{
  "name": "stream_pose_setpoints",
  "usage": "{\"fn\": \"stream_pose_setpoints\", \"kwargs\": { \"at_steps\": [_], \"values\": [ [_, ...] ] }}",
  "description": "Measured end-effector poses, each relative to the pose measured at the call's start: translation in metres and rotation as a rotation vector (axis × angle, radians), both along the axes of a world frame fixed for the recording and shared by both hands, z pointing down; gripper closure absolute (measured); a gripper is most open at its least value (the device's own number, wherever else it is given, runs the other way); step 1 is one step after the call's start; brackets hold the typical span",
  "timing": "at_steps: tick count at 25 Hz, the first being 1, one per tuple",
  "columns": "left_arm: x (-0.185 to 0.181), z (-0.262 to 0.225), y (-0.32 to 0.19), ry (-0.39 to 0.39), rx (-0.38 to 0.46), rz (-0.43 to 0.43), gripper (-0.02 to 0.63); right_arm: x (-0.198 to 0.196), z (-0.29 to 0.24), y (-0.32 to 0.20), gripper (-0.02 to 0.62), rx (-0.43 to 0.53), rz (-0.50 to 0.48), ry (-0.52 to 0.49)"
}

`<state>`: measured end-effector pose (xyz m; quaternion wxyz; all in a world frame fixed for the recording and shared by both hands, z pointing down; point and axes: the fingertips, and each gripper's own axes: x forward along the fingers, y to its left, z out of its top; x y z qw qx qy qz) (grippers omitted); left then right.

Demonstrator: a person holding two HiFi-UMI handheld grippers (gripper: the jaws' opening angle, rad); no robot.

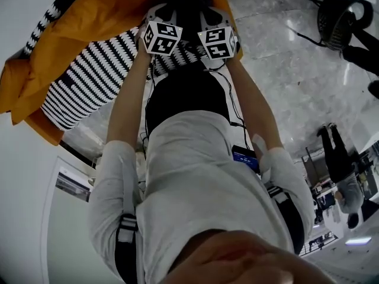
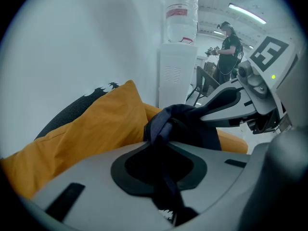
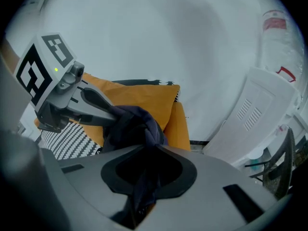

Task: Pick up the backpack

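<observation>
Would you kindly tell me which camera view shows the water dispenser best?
The left gripper view: the water dispenser stands upright, with its bottle on top. The right gripper view shows it tilted at the picture's edge, the bottle blurred. The head view does not clearly show it.

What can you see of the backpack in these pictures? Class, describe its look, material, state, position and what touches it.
Only a bunched piece of the backpack shows clearly: soft, dark navy cloth, crumpled and twisted, perhaps a strap or top handle. The left tongs and right tongs both pinch it, side by side. Behind it lie an orange cushion and a black-and-white striped cushion. Its main body cannot be made out.
</observation>
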<state>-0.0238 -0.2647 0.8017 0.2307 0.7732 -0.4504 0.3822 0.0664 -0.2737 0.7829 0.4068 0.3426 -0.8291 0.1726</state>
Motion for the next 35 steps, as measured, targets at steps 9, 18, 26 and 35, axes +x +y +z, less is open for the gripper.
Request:
{"fn": "stream_pose_setpoints", "kwargs": {
  "at_steps": [9,18,26,35],
  "values": [
    [-0.009,-0.02,0.031,0.019,0.037,-0.082,0.546,-0.007,-0.025,0.026,0.528,0.031,-0.011,-0.036],
    [-0.019,-0.031,0.062,0.047,0.039,-0.156,0.548,-0.016,-0.046,0.057,0.529,0.045,-0.022,-0.09],
    [-0.023,-0.046,0.086,0.078,0.049,-0.227,0.552,-0.023,-0.062,0.085,0.532,0.048,0.022,-0.16],
    [-0.03,-0.073,0.117,0.109,0.063,-0.288,0.554,-0.03,-0.089,0.113,0.534,0.076,0.003,-0.16]
  ]
}}
